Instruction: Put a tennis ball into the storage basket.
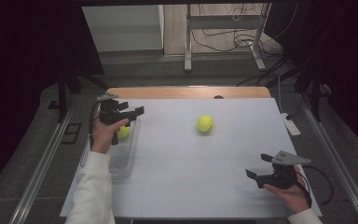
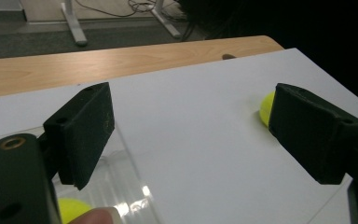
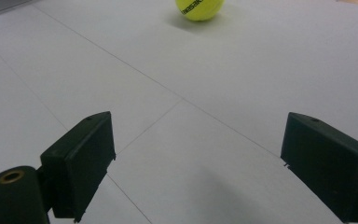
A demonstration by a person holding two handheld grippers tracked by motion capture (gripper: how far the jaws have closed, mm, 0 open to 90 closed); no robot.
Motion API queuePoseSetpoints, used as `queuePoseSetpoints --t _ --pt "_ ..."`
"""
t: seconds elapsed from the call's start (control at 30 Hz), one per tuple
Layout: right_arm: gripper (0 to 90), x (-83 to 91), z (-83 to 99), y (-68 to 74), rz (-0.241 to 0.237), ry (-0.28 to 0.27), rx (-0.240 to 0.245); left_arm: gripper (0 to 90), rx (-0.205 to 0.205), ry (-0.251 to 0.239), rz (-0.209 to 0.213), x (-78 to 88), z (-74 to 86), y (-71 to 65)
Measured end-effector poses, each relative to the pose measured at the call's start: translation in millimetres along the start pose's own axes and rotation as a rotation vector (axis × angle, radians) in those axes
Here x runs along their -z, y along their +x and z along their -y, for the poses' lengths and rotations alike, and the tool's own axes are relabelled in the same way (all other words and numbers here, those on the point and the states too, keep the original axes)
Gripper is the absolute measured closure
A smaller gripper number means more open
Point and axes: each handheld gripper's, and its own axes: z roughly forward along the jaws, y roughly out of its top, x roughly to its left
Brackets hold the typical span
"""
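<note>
Left tool [image 1: 129, 113] gapes, seemingly above binned ball [image 1: 123, 131].

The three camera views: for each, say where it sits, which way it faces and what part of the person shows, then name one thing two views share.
High view: above the person's side, facing forward and down on the white table sheet; both forearms, left gripper, right gripper.
Left gripper view: rides that gripper, facing across the clear plastic tray; a fingertip shows.
Right gripper view: rides that gripper, low, facing across the sheet.
Shared: the yellow tennis ball lying mid-sheet.
</note>
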Motion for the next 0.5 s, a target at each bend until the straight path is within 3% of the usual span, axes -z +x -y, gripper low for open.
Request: queuePoseSetpoints --t 0.5 --pt "10.2 -3.5 -1.3 -0.3 -0.005 0.004 0.006 15.1 -0.072 0.03 0.077 -13.5 -1.5 -32.6"
